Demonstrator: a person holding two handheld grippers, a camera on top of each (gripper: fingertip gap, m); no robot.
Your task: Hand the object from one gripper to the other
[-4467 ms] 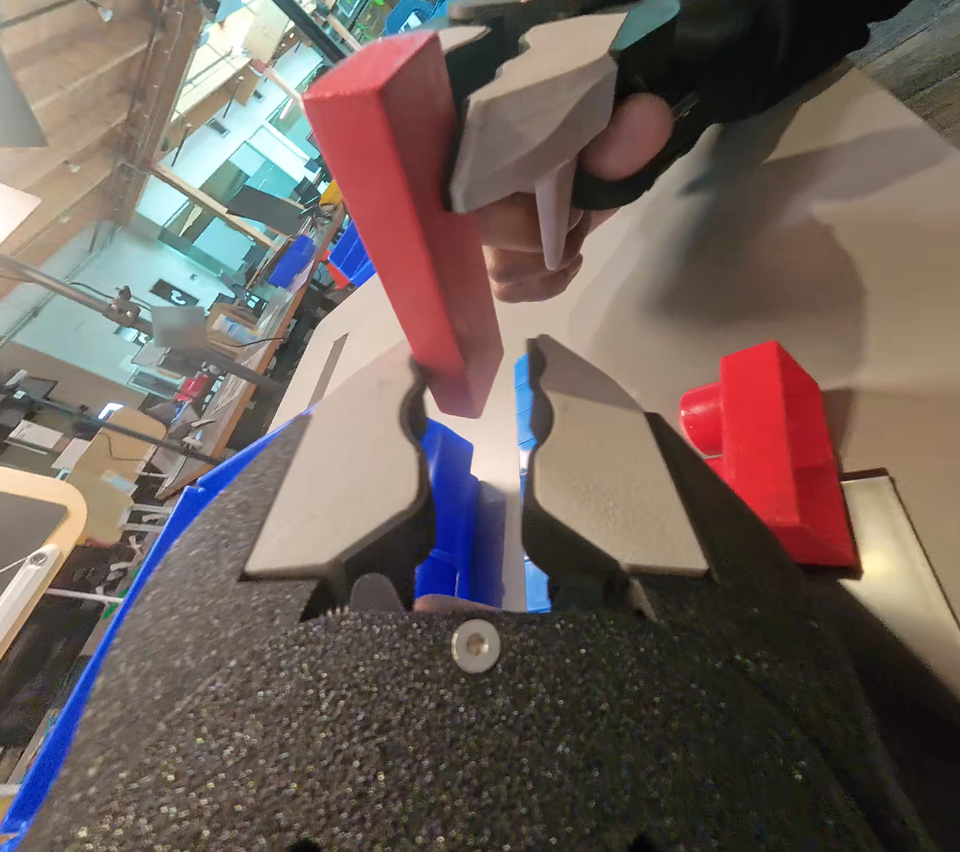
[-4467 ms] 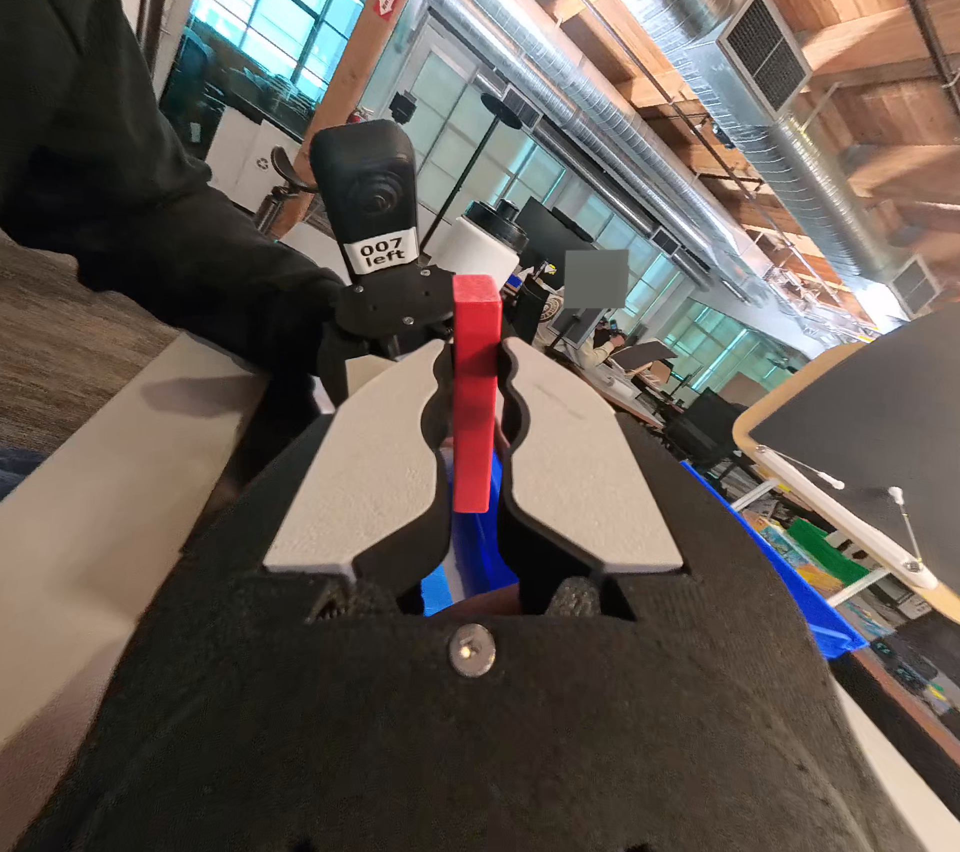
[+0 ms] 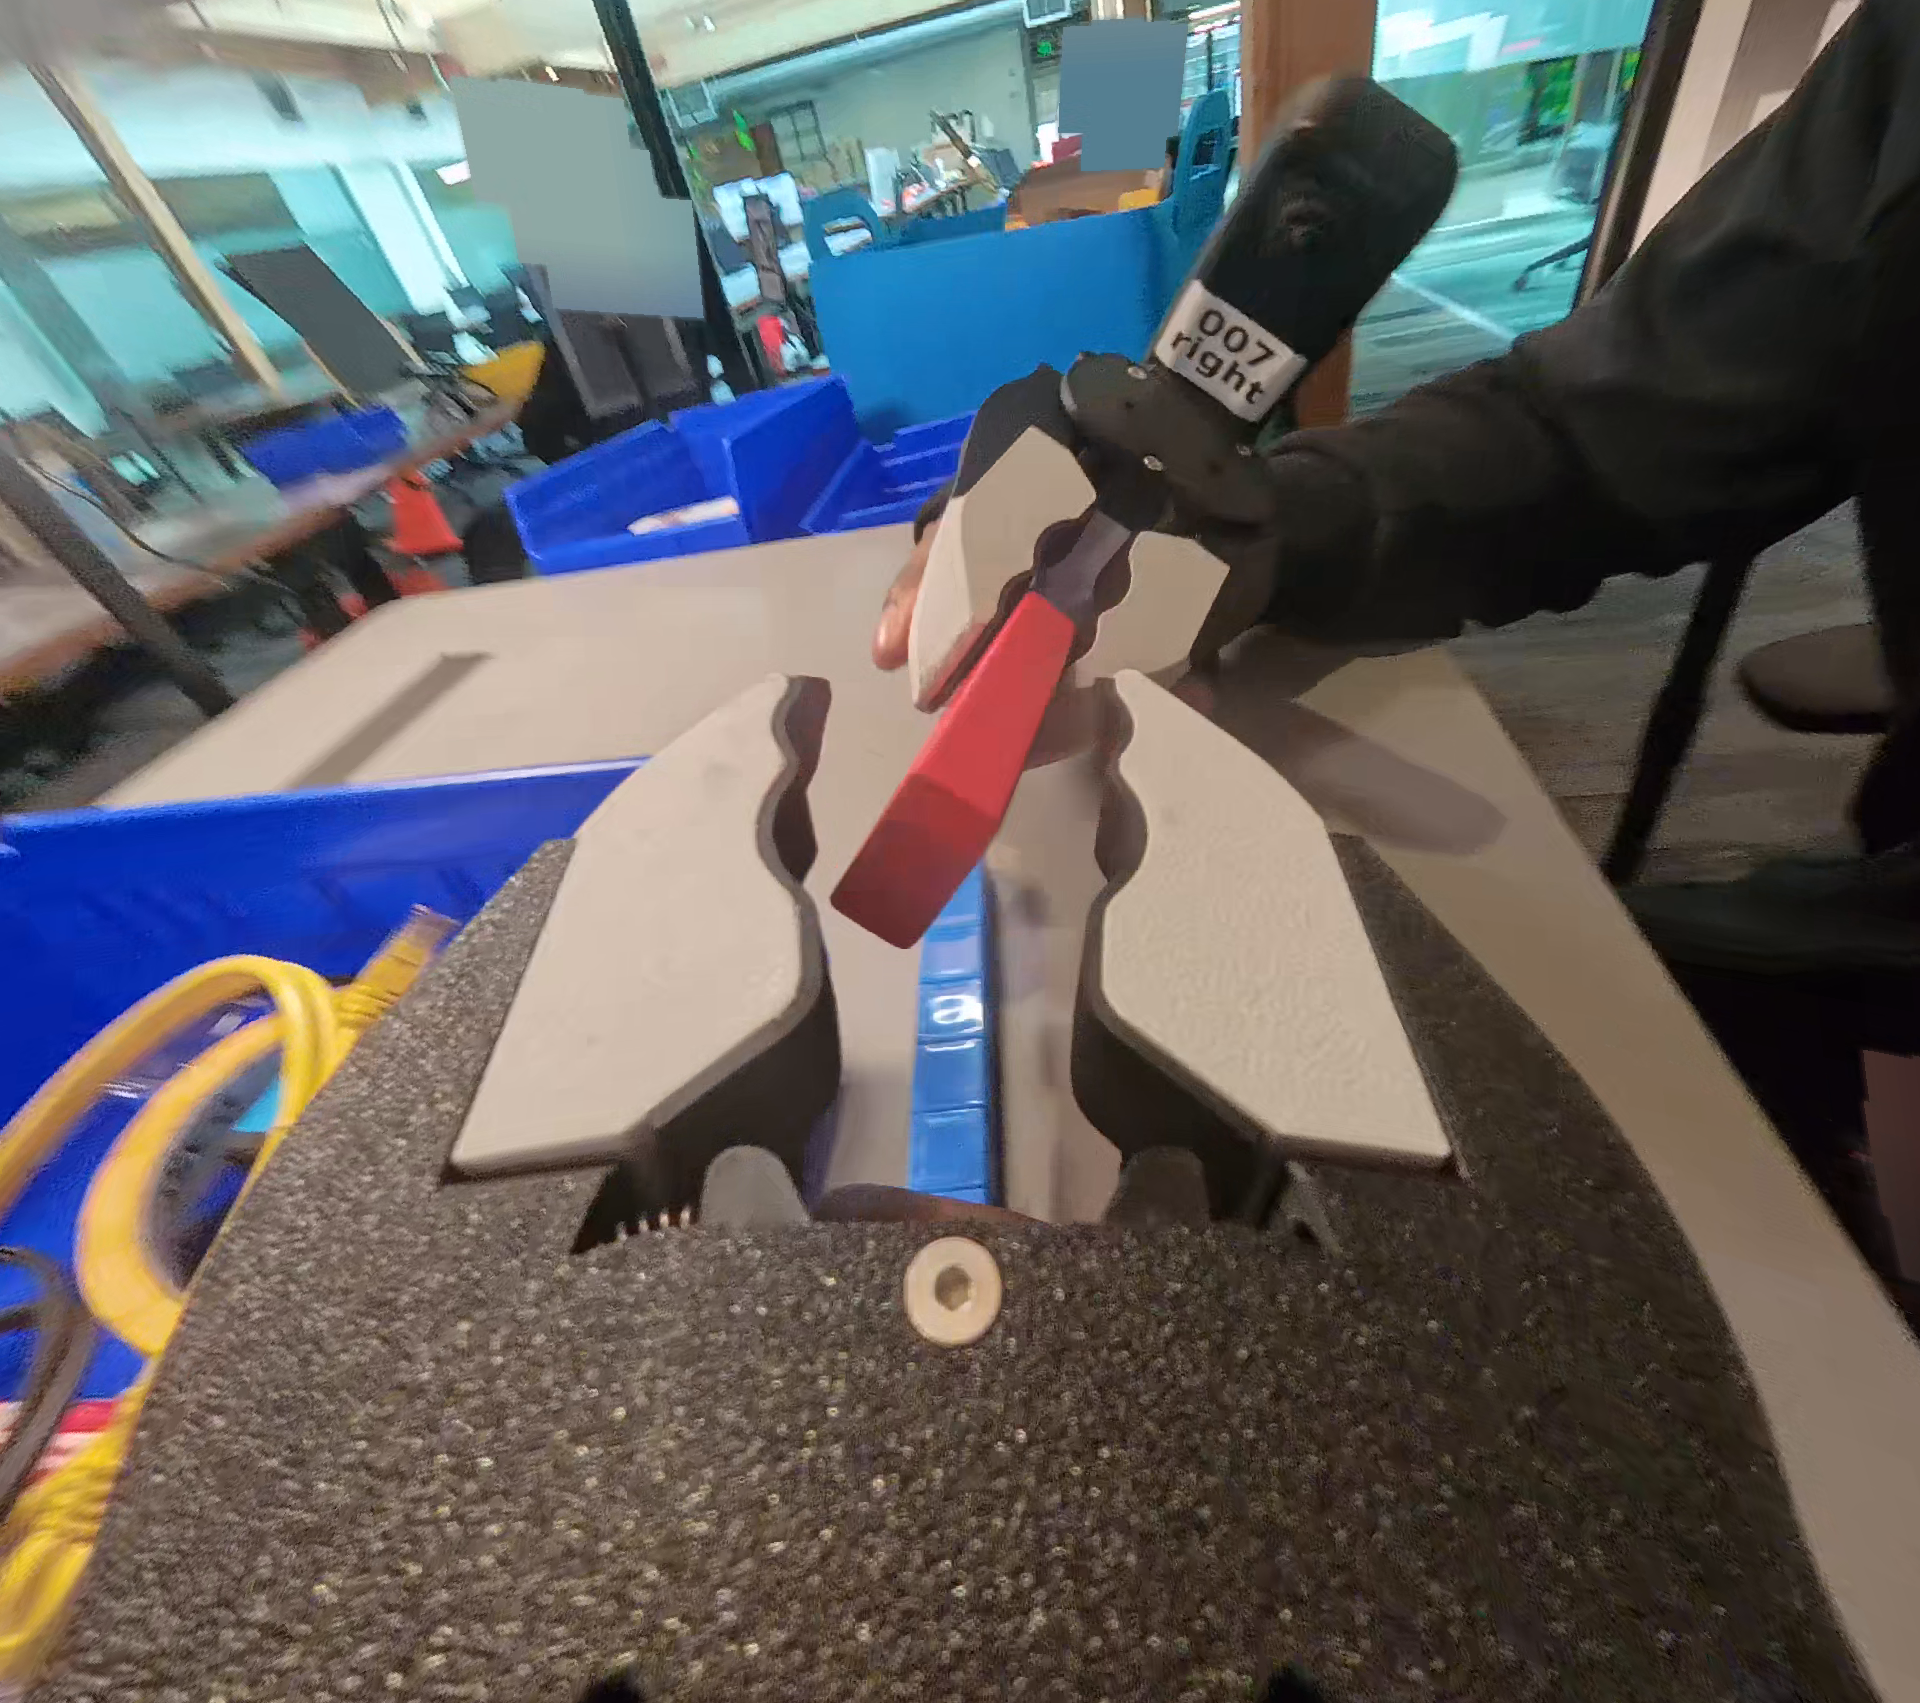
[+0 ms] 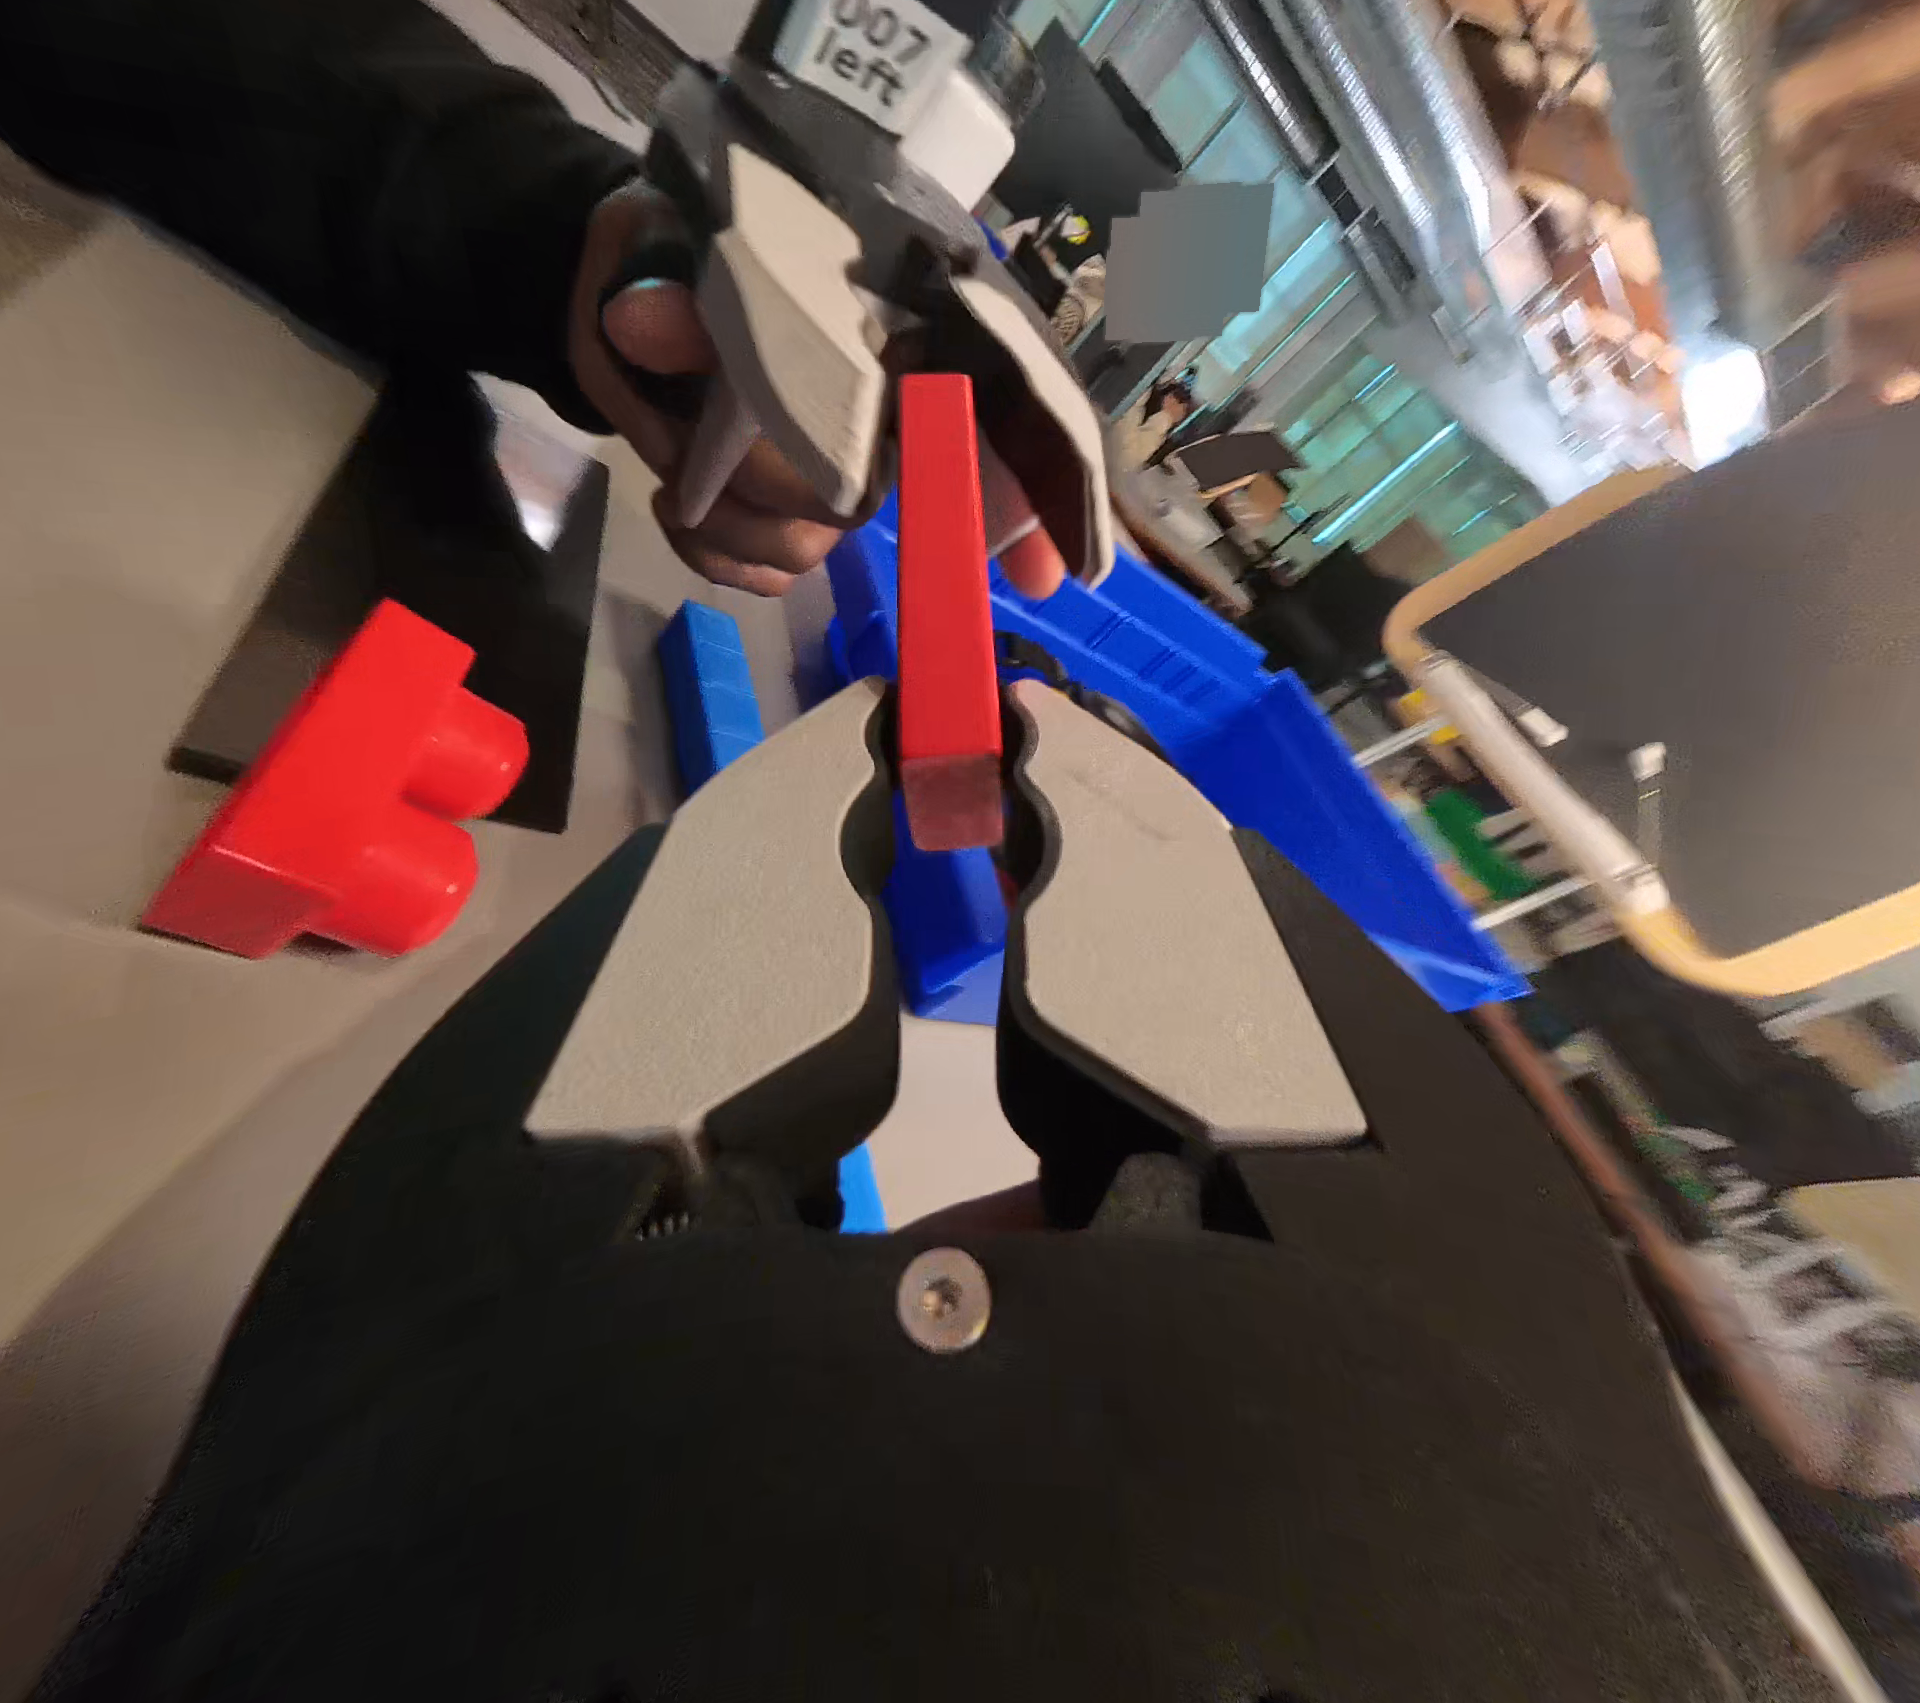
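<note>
Red block point(image 4: 943, 604), a long square-sectioned bar, looks stiff, light and smooth-faced, most likely painted wood, so a judgement is that it will not bend or crush but could pivot or slide if pinched only at a corner. It is in the air above the counter point(image 3: 644, 645), clamped at one end between the right tongs point(image 4: 948, 780), whose pads close flat on two opposite faces. The free end points toward the left tongs point(image 3: 954, 806), which stand wide apart with the bar's tip in the gap, touching neither pad as far as can be seen. The best hold for the left tongs would be the bare half nearest them, square across two flat faces and clear of the other grip. Going left to right in the left wrist view, a blue bin point(image 3: 260, 864) sits at the near left with a coil of yellow cable point(image 3: 208, 1061) in it and something dark beside the coil that is too blurred to name. Farther back stand more blue bins point(image 3: 675, 490), one holding something pale that cannot be made out. A blue brick point(image 3: 951, 1051) lies on the counter under the left tongs. In the right wrist view, a chunky red brick point(image 4: 343, 801) rests on a dark mat point(image 4: 436, 614) at the left.
</note>
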